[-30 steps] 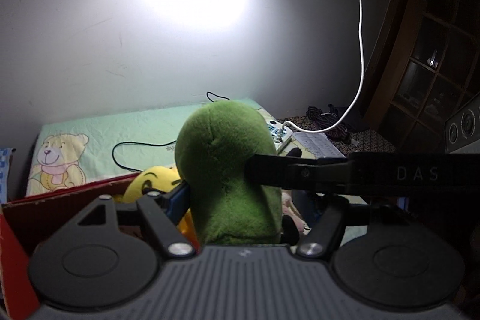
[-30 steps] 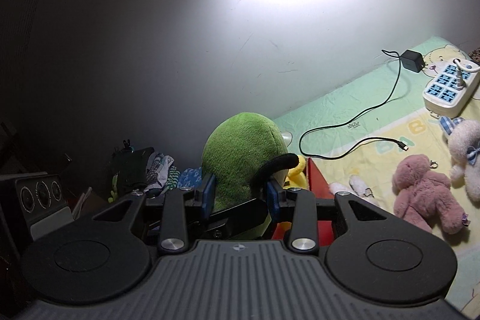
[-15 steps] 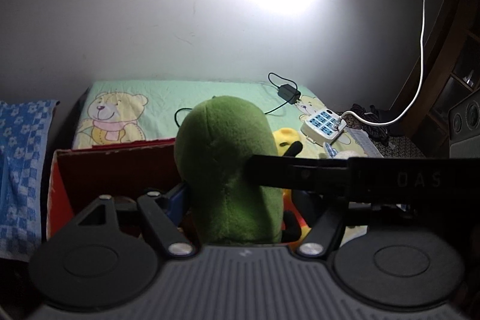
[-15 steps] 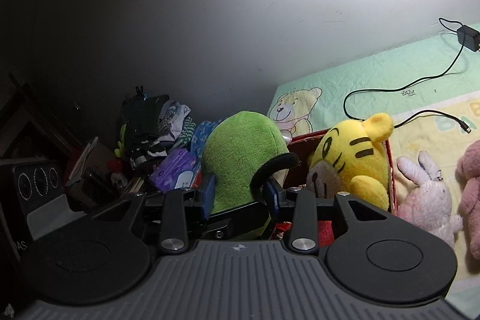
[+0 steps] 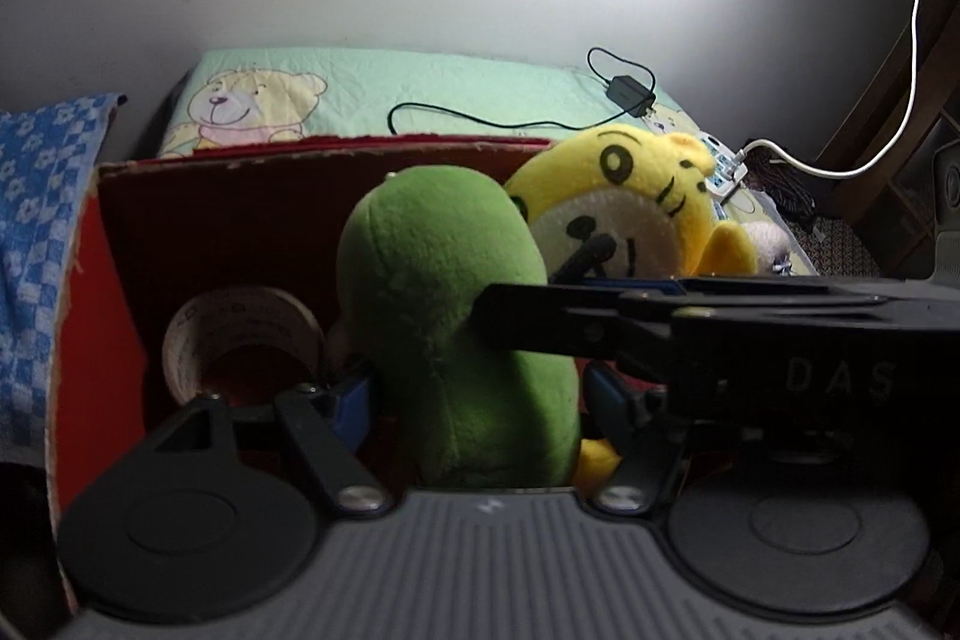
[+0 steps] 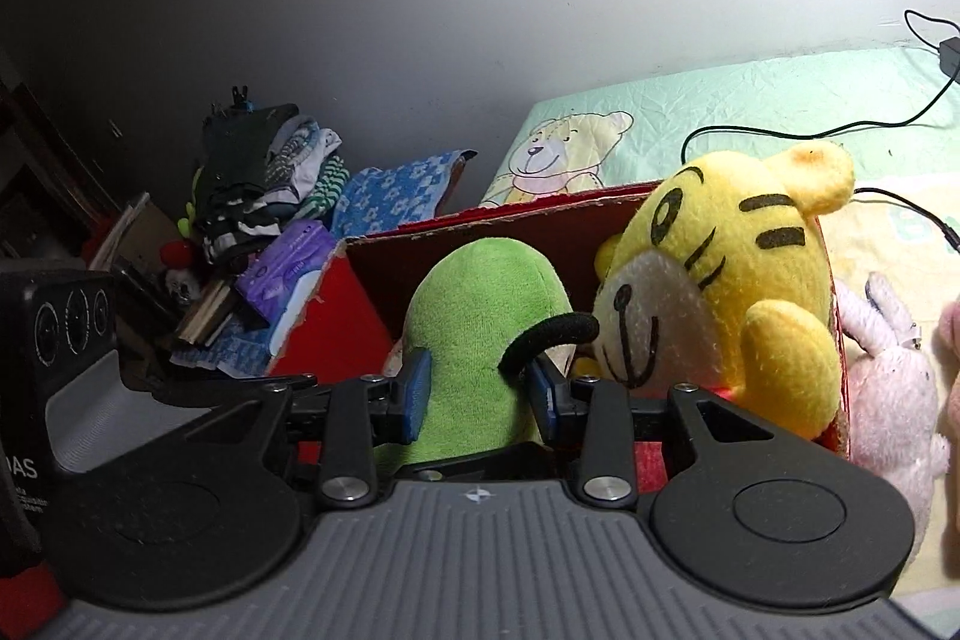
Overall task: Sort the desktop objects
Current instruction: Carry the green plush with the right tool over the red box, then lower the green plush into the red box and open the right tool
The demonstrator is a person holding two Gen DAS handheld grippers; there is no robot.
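A green plush toy stands upright inside a red cardboard box, close against a yellow tiger plush. My left gripper is shut on the green toy's lower body, its blue pads pressing both sides. In the right wrist view, my right gripper is also shut on the green plush, just under its black loop. The tiger leans on the red box at its right side. A tape roll lies in the box's left corner.
A pale bunny plush lies right of the box on the bear-print mat. A power strip and a charger with cable sit further back. A blue checked towel and a clutter pile lie left.
Both grippers have carried the green plush left and down into the red box. The box's inside, the tape roll and the tiger's face have come into view.
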